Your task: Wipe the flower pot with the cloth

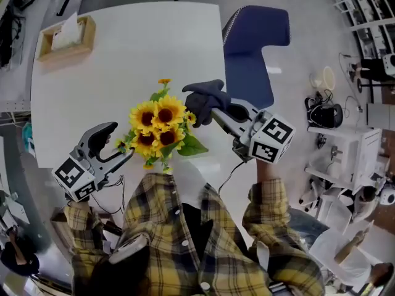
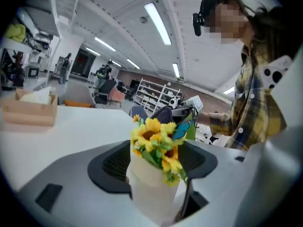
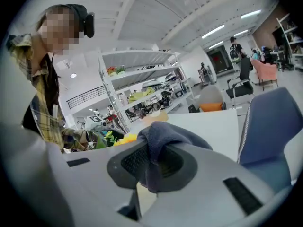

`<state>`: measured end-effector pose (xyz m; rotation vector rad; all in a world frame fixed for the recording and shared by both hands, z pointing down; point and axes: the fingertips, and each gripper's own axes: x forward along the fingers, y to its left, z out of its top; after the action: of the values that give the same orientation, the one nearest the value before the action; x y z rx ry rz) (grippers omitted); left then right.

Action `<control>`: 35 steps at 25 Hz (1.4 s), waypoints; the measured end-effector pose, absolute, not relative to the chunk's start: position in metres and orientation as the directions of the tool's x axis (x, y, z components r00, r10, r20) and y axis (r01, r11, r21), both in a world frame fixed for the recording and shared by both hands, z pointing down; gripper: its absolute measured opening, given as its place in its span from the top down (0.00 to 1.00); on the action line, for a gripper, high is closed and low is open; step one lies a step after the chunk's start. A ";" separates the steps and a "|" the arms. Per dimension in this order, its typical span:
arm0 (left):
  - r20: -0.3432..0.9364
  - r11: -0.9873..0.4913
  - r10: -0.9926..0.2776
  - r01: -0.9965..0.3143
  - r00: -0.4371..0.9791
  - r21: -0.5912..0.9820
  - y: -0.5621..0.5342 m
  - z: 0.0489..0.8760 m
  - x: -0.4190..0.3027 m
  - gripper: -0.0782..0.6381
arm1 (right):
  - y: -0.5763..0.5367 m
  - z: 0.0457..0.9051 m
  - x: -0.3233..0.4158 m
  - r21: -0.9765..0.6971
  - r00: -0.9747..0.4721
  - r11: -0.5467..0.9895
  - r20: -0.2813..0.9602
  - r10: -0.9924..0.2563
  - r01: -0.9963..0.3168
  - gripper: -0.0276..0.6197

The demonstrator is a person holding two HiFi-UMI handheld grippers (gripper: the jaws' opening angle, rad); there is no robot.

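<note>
Firmly, left gripper (image 2: 156, 160) jaws clamp smooth cream cylindrical flower pot (image 2: 151, 188), yellow sunflowers (image 1: 157, 125) crowding its top. Right gripper (image 3: 154, 162) jaws pinch soft, bunched, dark blue-grey cloth (image 3: 165, 136), just beside pot's blooms. Flat white counter (image 1: 136, 48) below pot.

What we see around the room
We see a white table (image 1: 123, 48) with a wooden tissue box (image 1: 68, 52) near its far corner, a blue chair (image 1: 247, 73) just beside the table, and tall shelves (image 3: 137, 74) far off.

R claw (image 3: 152, 167) pinching dark cloth (image 3: 165, 135).
</note>
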<state>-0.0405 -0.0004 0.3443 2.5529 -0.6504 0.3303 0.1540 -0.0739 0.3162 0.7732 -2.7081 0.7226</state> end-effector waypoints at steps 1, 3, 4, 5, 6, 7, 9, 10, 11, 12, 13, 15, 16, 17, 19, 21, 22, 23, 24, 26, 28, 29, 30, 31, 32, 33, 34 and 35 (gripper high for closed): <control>0.320 -0.776 -0.408 -0.509 0.855 0.372 0.000 0.329 -0.038 0.46 | -0.070 0.303 0.156 -0.376 -0.827 0.740 0.330 -0.456 -0.558 0.93; 0.278 -0.784 -0.444 -0.520 0.852 0.339 -0.001 0.299 -0.030 0.51 | -0.063 0.277 0.160 -0.342 -0.811 0.736 0.289 -0.509 -0.584 0.93; 0.256 -0.784 -0.464 -0.527 0.848 0.327 -0.002 0.285 -0.025 0.53 | -0.060 0.264 0.163 -0.328 -0.802 0.732 0.264 -0.535 -0.597 0.93; 0.234 -0.782 -0.483 -0.536 0.843 0.317 -0.003 0.272 -0.019 0.57 | -0.057 0.250 0.165 -0.316 -0.794 0.728 0.238 -0.560 -0.608 0.93; 0.214 -0.782 -0.500 -0.544 0.839 0.305 -0.004 0.259 -0.013 0.61 | -0.053 0.238 0.166 -0.305 -0.785 0.724 0.211 -0.582 -0.619 0.93; 0.194 -0.784 -0.513 -0.548 0.836 0.291 -0.004 0.247 -0.006 0.63 | -0.050 0.225 0.167 -0.293 -0.776 0.720 0.184 -0.603 -0.629 0.93; 0.153 -0.795 -0.527 -0.548 0.836 0.258 -0.002 0.225 0.010 0.67 | -0.044 0.204 0.168 -0.260 -0.754 0.711 0.145 -0.641 -0.654 0.93; 0.134 -0.799 -0.534 -0.550 0.835 0.242 -0.001 0.215 0.017 0.72 | -0.041 0.196 0.168 -0.235 -0.740 0.704 0.136 -0.659 -0.670 0.93; 0.120 -0.799 -0.545 -0.557 0.830 0.227 0.000 0.208 0.024 0.75 | -0.038 0.189 0.168 -0.208 -0.727 0.698 0.131 -0.674 -0.685 0.93; 0.115 -0.792 -0.561 -0.573 0.819 0.211 0.000 0.203 0.030 0.76 | -0.035 0.184 0.167 -0.184 -0.716 0.693 0.128 -0.686 -0.697 0.93; 0.118 -0.781 -0.582 -0.594 0.805 0.194 -0.001 0.200 0.034 0.79 | -0.031 0.179 0.165 -0.168 -0.710 0.691 0.125 -0.693 -0.703 0.93; 0.133 -0.753 -0.624 -0.638 0.770 0.163 -0.003 0.198 0.039 0.84 | -0.024 0.175 0.160 -0.153 -0.713 0.696 0.121 -0.691 -0.701 0.93; 0.141 -0.741 -0.638 -0.654 0.757 0.153 -0.004 0.197 0.040 0.87 | -0.020 0.174 0.156 -0.148 -0.718 0.703 0.121 -0.685 -0.696 0.93; 0.148 -0.733 -0.648 -0.664 0.747 0.147 -0.004 0.197 0.042 0.88 | -0.017 0.174 0.153 -0.145 -0.725 0.710 0.122 -0.678 -0.689 0.93; 0.153 -0.729 -0.652 -0.669 0.743 0.145 -0.003 0.195 0.045 0.88 | -0.013 0.174 0.148 -0.144 -0.736 0.722 0.120 -0.666 -0.677 0.93; 0.149 -0.735 -0.647 -0.663 0.748 0.138 -0.001 0.191 0.049 0.88 | -0.011 0.171 0.146 -0.147 -0.742 0.727 0.112 -0.661 -0.670 0.93; 0.147 -0.737 -0.646 -0.662 0.749 0.134 -0.001 0.189 0.050 0.88 | -0.011 0.169 0.146 -0.147 -0.743 0.729 0.107 -0.660 -0.669 0.93; 0.146 -0.738 -0.646 -0.662 0.749 0.130 0.000 0.187 0.051 0.88 | -0.011 0.167 0.146 -0.144 -0.744 0.730 0.104 -0.660 -0.668 0.93; 0.145 -0.739 -0.646 -0.662 0.749 0.127 0.000 0.186 0.052 0.88 | -0.011 0.165 0.145 -0.140 -0.745 0.732 0.101 -0.660 -0.667 0.93; 0.141 -0.744 -0.644 -0.658 0.752 0.118 0.001 0.184 0.054 0.88 | -0.012 0.161 0.145 -0.128 -0.746 0.735 0.097 -0.659 -0.666 0.93; 0.135 -0.751 -0.638 -0.652 0.758 0.105 0.002 0.182 0.058 0.88 | -0.012 0.157 0.145 -0.121 -0.748 0.738 0.094 -0.657 -0.664 0.93; 0.135 -0.753 -0.637 -0.650 0.759 0.101 0.003 0.181 0.060 0.88 | -0.012 0.155 0.146 -0.122 -0.750 0.740 0.092 -0.655 -0.662 0.93; 0.139 -0.755 -0.635 -0.648 0.760 0.097 0.003 0.181 0.063 0.88 | -0.012 0.154 0.146 -0.121 -0.751 0.741 0.090 -0.654 -0.660 0.93; 0.143 -0.758 -0.631 -0.645 0.762 0.093 0.004 0.181 0.064 0.88 | -0.012 0.153 0.145 -0.117 -0.752 0.743 0.090 -0.653 -0.659 0.93; 0.141 -0.763 -0.626 -0.640 0.767 0.093 0.005 0.181 0.066 0.88 | -0.012 0.153 0.145 -0.112 -0.752 0.743 0.091 -0.653 -0.660 0.93; 0.136 -0.768 -0.620 -0.633 0.773 0.096 0.006 0.181 0.068 0.88 | -0.012 0.153 0.144 -0.107 -0.751 0.743 0.095 -0.653 -0.660 0.93; 0.130 -0.772 -0.615 -0.628 0.777 0.102 0.007 0.181 0.069 0.88 | -0.012 0.154 0.143 -0.106 -0.750 0.743 0.099 -0.653 -0.661 0.93; 0.127 -0.773 -0.613 -0.625 0.780 0.108 0.007 0.182 0.070 0.88 | -0.012 0.155 0.143 -0.109 -0.750 0.742 0.102 -0.653 -0.661 0.93</control>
<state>0.0699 0.0074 0.1815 2.8268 -0.9883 0.1265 0.1430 -0.0118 0.1548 1.0869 -2.8789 0.2134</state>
